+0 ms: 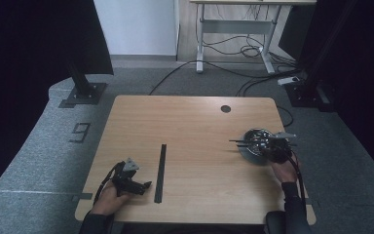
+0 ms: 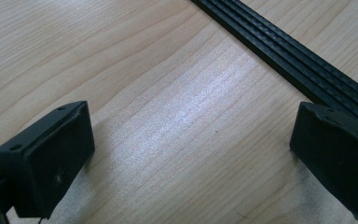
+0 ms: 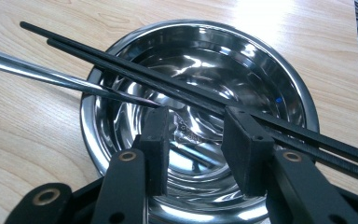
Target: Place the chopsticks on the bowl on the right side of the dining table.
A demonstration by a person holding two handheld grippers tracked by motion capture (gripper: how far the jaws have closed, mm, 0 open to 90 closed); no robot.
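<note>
A shiny steel bowl [image 1: 251,155] [image 3: 261,70] stands at the right side of the wooden table [image 1: 195,122]. Two black chopsticks [image 3: 121,63] [image 1: 236,142] lie across its rim, tips sticking out past one side. A slim metal rod [image 3: 42,72] also reaches in over the rim and ends by one jaw. My right gripper [image 3: 196,116] [image 1: 263,144] hovers over the bowl with its jaws apart and only the bowl's inside showing between them; the chopsticks pass behind one jaw. My left gripper [image 2: 193,114] [image 1: 145,185] rests open on the table at the front left, nothing between its fingers.
A long black strip [image 1: 160,173] [image 2: 289,56] lies on the table just right of the left gripper. A round cable hole [image 1: 225,108] sits near the far edge. Beyond the table are a stand base [image 1: 84,92], desk legs [image 1: 199,48] and floor cables.
</note>
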